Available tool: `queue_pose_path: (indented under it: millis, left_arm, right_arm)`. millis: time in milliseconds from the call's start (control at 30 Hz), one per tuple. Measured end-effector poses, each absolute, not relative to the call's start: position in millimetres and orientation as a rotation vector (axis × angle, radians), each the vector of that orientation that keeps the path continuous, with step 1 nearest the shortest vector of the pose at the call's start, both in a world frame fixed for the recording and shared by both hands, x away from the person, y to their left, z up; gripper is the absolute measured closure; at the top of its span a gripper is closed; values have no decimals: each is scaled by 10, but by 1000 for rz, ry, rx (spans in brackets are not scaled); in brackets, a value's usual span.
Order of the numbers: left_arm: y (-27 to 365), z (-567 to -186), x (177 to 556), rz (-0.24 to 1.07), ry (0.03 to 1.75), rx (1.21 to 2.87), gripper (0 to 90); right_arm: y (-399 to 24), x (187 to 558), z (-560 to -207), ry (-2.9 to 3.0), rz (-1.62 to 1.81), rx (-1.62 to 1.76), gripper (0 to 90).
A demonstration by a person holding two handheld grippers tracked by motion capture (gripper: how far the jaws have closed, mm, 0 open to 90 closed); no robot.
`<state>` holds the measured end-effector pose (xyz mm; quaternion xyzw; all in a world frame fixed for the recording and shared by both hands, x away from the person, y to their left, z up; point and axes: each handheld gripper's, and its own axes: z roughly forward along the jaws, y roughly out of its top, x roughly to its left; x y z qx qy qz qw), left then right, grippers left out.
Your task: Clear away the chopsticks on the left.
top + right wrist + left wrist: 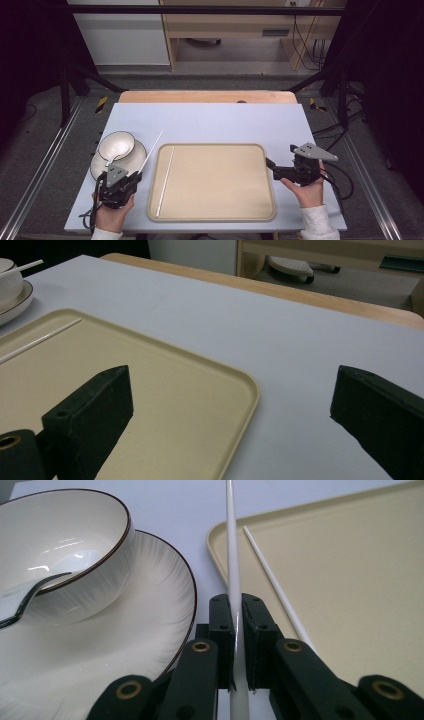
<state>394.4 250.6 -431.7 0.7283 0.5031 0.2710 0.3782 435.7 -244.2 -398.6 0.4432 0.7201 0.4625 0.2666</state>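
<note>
My left gripper [135, 176] [235, 605] is shut on a white chopstick [152, 150] [231, 540], which points away past the tray's near-left corner. The grip is near the stick's lower end, between the plate and the tray. A second white chopstick [166, 180] [272, 580] [40, 342] lies flat along the left side of the beige tray [220, 185] [350, 580] [175, 390]. My right gripper [280, 156] [230, 375] is open at the tray's right edge, with nothing between its jaws.
A white bowl [116, 144] [65, 535] with a dark rim stands on a white plate [139, 154] [125, 645] left of the tray, with a spoon [111, 159] [25, 600] resting in it. The tray lies on a pale blue mat [225, 125] over a wooden table.
</note>
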Motion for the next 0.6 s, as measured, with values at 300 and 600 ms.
queue_pose_path:
  millis: [300,600]
  left_arm:
    - [2327,-4305,3915,712,1320,1811,845]
    - [2127,-4287,3901,724,1355,1763,845]
  right_arm:
    - [-2448,4348,-3980,1935,1248,1199,39]
    - [-2457,4338,-3966,1932,1264,1198,39]
